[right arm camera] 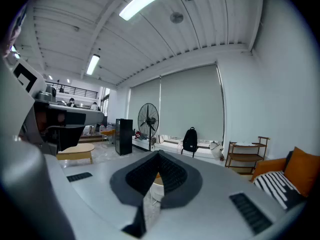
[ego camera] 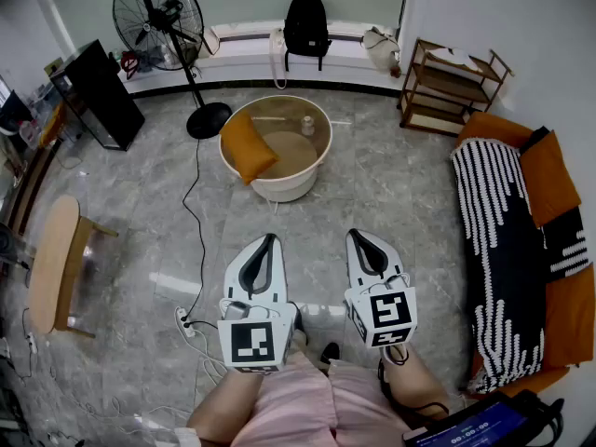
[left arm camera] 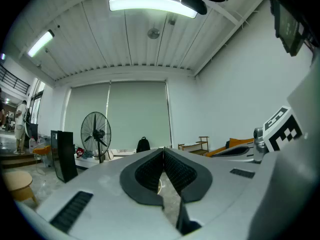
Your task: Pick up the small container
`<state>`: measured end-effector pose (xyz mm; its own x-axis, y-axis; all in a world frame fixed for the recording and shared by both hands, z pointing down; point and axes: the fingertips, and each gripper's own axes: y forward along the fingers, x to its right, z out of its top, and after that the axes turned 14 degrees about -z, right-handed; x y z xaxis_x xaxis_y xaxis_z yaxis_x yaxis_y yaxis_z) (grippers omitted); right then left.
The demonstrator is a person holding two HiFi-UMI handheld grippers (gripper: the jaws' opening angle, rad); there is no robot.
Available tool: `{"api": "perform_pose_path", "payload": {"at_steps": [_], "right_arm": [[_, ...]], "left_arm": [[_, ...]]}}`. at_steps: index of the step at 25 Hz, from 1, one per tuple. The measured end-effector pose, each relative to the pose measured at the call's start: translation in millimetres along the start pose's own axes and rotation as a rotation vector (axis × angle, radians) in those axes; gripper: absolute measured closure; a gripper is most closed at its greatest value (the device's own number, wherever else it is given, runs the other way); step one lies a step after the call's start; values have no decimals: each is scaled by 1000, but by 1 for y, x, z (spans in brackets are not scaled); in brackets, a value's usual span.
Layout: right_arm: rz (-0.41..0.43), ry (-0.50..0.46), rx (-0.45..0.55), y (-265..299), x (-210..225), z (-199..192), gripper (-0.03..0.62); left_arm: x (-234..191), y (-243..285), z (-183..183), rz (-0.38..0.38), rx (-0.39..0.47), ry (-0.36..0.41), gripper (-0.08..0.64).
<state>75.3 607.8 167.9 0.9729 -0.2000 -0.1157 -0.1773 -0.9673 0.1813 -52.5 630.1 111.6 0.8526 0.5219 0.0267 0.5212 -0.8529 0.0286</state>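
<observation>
The small container [ego camera: 306,125] is a pale little cylinder standing on the glass top of the round white table [ego camera: 317,168], far ahead on the floor. Both grippers are held low over the person's lap, well short of the table. My left gripper [ego camera: 271,238] points toward the table with its jaws closed together and nothing between them. My right gripper [ego camera: 354,235] lies parallel beside it, also shut and empty. In the left gripper view the left gripper [left arm camera: 163,150] hides the table. In the right gripper view the right gripper [right arm camera: 159,154] shows only a sliver of the table [right arm camera: 156,189] below its tips.
An orange cushion [ego camera: 247,145] leans inside the round table. A standing fan [ego camera: 160,12] with its cable, a black box [ego camera: 97,93], a backpack [ego camera: 306,24], a wooden shelf [ego camera: 453,84], a sofa [ego camera: 521,240] and a wooden stool [ego camera: 54,261] ring the grey tiled floor.
</observation>
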Motion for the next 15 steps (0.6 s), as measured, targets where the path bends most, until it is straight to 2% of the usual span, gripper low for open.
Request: {"api": "perform_pose_path", "payload": {"at_steps": [5,8,12,13,14,15], "right_arm": [[3,7,-8,13,-3,-1,592],[4,12,-14,23,-5,-1,592],[-1,44,9,39,-8,2,590],[9,52,5,46,-10,1,514],[22,58,-4,53,-13,0,397],[30,60,-12,61,-15,-1,355]], "left_arm": [[-10,9,-3,1,-5,-8,548],[-18,17,-9,-12,-29,16,548],[-32,29,-14,-19,-39,9,548],[-37,33,-16,-22,-44,12,548],[-42,38,-18,-24,-47,9,548],[-47,43,-19,-24,-45,0,548]]}}
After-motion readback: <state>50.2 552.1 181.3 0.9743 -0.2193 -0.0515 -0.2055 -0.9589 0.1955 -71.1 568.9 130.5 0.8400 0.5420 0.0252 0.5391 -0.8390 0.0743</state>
